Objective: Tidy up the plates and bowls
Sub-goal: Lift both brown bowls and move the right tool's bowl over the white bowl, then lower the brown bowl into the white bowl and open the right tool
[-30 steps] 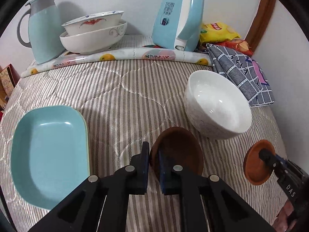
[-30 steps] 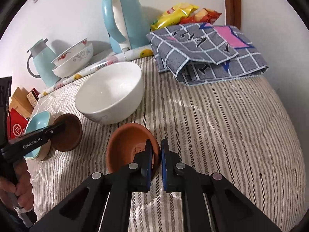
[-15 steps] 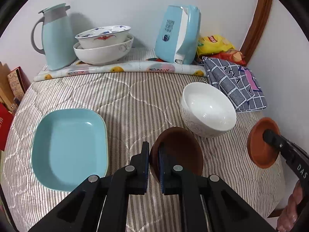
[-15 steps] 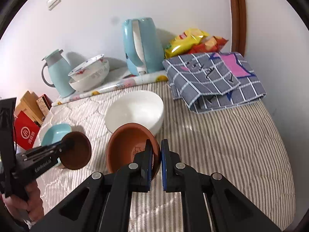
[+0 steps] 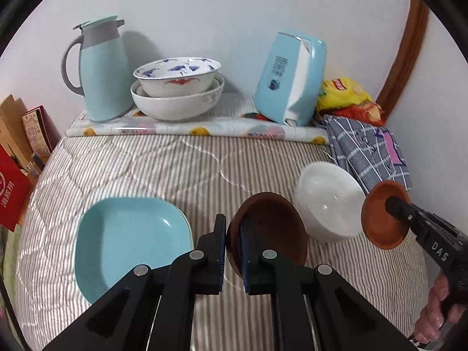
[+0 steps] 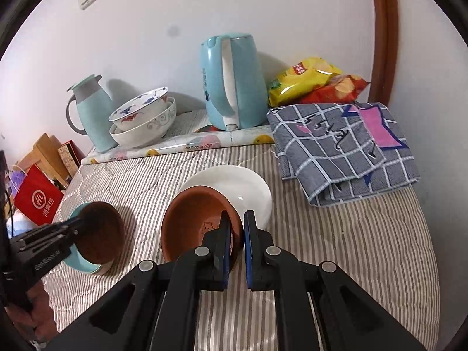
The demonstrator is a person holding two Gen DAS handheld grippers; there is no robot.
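Note:
My left gripper (image 5: 233, 235) is shut on the rim of a dark brown dish (image 5: 272, 231) and holds it in the air, between a light blue square plate (image 5: 128, 237) and a white bowl (image 5: 327, 201) on the striped quilt. My right gripper (image 6: 236, 231) is shut on the rim of an orange-brown dish (image 6: 193, 225), held above the near edge of the white bowl (image 6: 248, 187). In the left wrist view the orange-brown dish (image 5: 380, 219) hangs right of the white bowl. In the right wrist view the dark brown dish (image 6: 99, 234) hovers over the blue plate (image 6: 79, 260).
At the back, on a fruit-print mat (image 5: 181, 125), stand a light blue jug (image 5: 99, 70), two stacked patterned bowls (image 5: 178, 87) and a blue kettle (image 5: 292, 79). Snack bags (image 5: 348, 96) and a folded checked cloth (image 5: 368, 149) lie at the back right. Boxes and a red bag (image 5: 11, 187) sit left of the quilt.
Both grippers have risen and pulled back with their dishes, so more of the quilt and wall shows. The orange-brown dish has moved over the white bowl's near edge.

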